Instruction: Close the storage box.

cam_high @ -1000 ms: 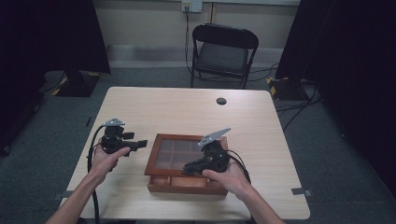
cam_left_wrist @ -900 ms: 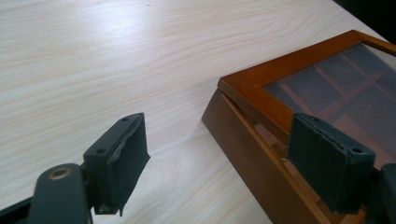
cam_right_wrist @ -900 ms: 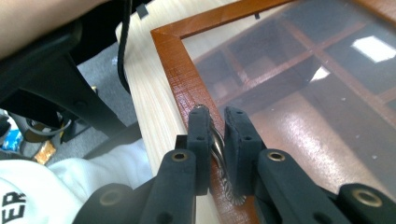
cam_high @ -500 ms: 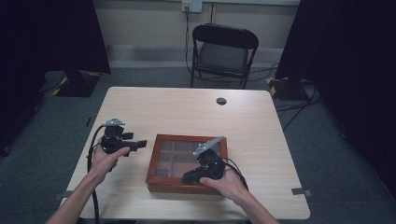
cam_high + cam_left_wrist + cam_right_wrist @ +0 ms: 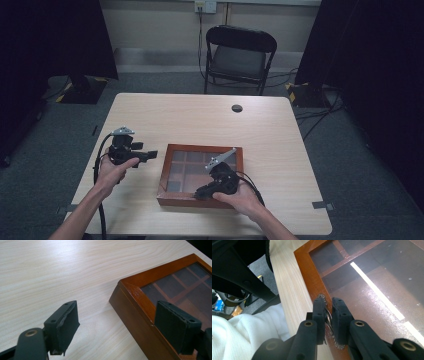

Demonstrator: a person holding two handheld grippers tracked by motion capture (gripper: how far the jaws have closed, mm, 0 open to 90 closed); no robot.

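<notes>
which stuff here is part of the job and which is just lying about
In the job:
box, wooden, glass lid
latch on its near edge
right gripper, shut on the latch
left gripper, open by the box's left corner

Lying about:
chair
black disc at the table's far edge
floor cables

The box (image 5: 200, 175) lies on the table (image 5: 210, 120), nearer its front, perhaps just left of centre

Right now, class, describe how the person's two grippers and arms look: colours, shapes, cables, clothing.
Both grippers are black, each topped by a grey three-cornered plate: left gripper, right gripper. Each has two blocky black jaws with brass-coloured pivot pins. A black cable trails from the left one. Forearms are bare; white knitted clothing shows.
</notes>
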